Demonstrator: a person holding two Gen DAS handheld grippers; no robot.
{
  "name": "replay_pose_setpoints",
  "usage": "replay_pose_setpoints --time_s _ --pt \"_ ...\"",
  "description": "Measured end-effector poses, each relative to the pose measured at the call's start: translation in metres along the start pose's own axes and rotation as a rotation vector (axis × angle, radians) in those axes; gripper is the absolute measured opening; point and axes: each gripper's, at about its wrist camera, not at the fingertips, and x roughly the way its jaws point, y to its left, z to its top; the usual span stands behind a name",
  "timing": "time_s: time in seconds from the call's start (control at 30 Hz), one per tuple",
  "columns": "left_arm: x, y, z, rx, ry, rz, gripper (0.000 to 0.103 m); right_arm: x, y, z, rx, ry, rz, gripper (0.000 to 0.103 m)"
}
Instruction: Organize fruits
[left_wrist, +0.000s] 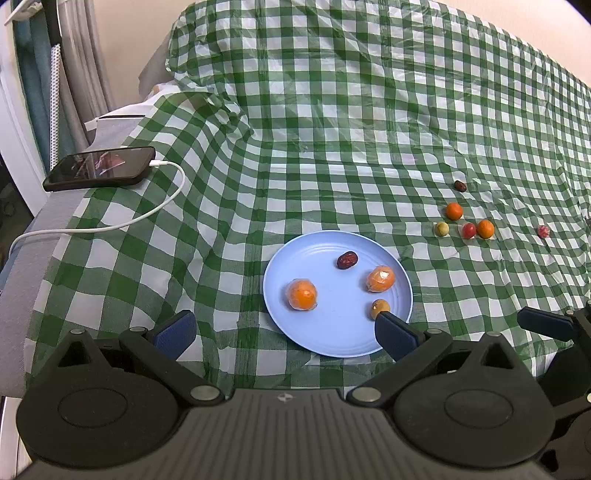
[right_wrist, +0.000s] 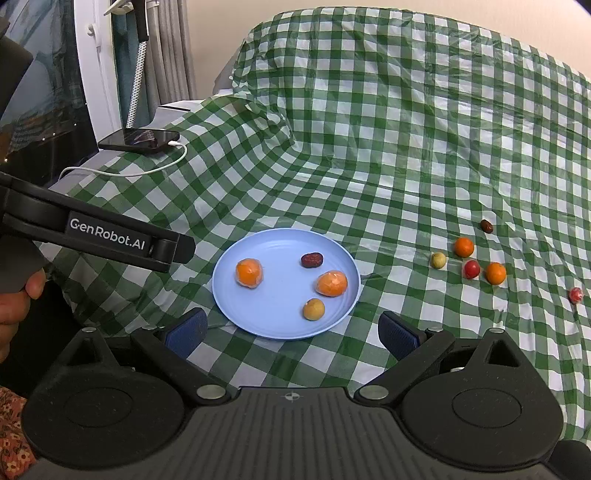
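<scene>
Fruit is partly gathered: four pieces lie on the plate, six more sit loose on the cloth to its right. Both the left gripper and right gripper hang empty, jaws spread, near the plate's front rim. Next, I judge, the right one must reach to the yellow-green fruit.

Each claw is built of matte black plastic with blue textured pads and silver screws; "GenRobot.AI" is printed in white.

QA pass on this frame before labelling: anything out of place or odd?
Nothing spilled or damaged. Six small fruits still lie loose on the checkered tablecloth right of the blue plate, one red fruit apart from the cluster. A charging phone sits at the cloth's far left edge.
</scene>
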Motion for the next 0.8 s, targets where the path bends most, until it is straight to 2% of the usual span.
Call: replay_pose_setpoints --time_s 0.5,0.8 --pt "0.010 -0.009 0.005 0.011 0.017 -0.006 0.103 0.010 -0.010 0.001 0.031 0.007 -0.012 0.099" --pt "0.026 -0.045 0.026 0.076 0.030 -0.034 0.103 0.013 -0.052 -0.003 0.135 -0.001 -0.087 0.099"
